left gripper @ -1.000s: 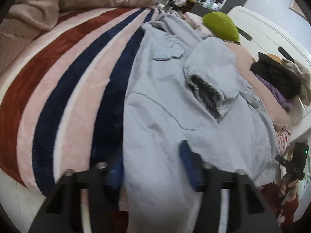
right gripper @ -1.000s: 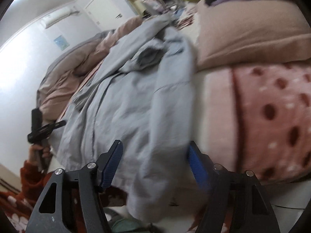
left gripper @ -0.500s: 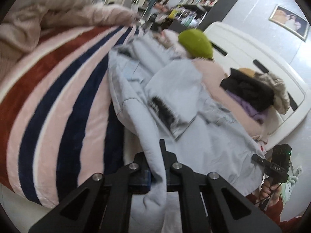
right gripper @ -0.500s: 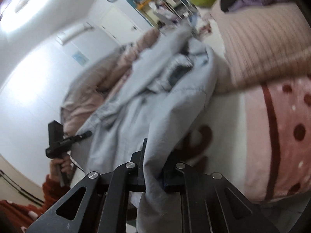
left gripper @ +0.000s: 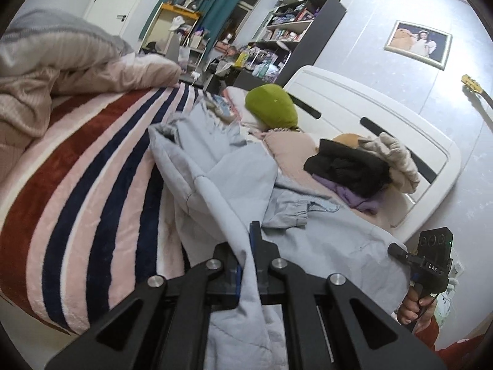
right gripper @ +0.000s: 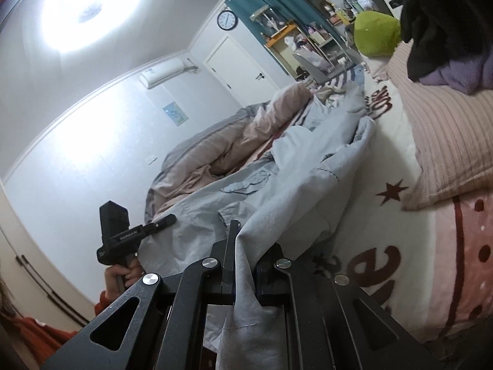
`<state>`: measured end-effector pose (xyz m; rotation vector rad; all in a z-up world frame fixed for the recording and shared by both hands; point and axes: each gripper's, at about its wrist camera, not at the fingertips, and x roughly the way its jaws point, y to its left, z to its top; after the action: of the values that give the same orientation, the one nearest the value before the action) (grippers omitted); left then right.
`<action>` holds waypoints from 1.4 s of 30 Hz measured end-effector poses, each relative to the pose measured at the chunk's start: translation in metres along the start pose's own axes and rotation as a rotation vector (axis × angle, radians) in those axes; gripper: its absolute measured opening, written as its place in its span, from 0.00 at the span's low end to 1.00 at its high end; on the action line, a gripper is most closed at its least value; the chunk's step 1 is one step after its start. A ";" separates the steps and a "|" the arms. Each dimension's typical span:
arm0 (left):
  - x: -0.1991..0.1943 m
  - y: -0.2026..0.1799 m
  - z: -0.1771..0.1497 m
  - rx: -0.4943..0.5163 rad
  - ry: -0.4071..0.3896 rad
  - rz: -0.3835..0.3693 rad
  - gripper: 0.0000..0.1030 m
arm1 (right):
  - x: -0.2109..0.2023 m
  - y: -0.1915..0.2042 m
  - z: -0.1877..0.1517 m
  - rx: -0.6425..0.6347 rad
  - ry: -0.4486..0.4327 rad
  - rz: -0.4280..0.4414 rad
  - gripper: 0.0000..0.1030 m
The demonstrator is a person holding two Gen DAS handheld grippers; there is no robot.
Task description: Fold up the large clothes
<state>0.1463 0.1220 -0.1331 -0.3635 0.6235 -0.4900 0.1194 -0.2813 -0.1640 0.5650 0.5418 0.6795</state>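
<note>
Right now the left claw is pinching a fold of the pale blue jacket, its two fingers closed tight on the fabric with the cloth rising between them and hanging down below the grip. Likewise, the right claw is clamping another edge of the same jacket, the material bunching between its fingers and draping toward the bottom of the frame. Between the two grips the jacket is lying rumpled across the bed, partly lifted at its near edge, with a flapped chest pocket showing in the right wrist view. Under the garment on its left, a striped blanket in dark red, pink and navy is covering the mattress, and a pink and grey duvet is heaping up at the far side. Near the white headboard, a green cushion is sitting beside a pink ribbed pillow, which is carrying a pile of black, purple and beige clothes. In each wrist view the opposite claw is appearing at the frame edge, held in a hand with a red sleeve.
</note>
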 end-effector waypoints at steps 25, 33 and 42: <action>-0.087 -0.024 0.102 0.081 -0.132 0.181 0.02 | -0.079 0.064 0.121 -0.105 -0.099 -0.125 0.01; 0.038 0.045 0.152 0.024 0.010 0.343 0.03 | 0.012 -0.042 0.183 -0.019 0.003 -0.290 0.01; 0.187 0.141 0.181 -0.073 0.183 0.412 0.03 | 0.123 -0.159 0.218 0.061 0.176 -0.449 0.01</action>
<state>0.4380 0.1695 -0.1480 -0.2505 0.8717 -0.1058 0.4034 -0.3623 -0.1423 0.4219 0.8255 0.2865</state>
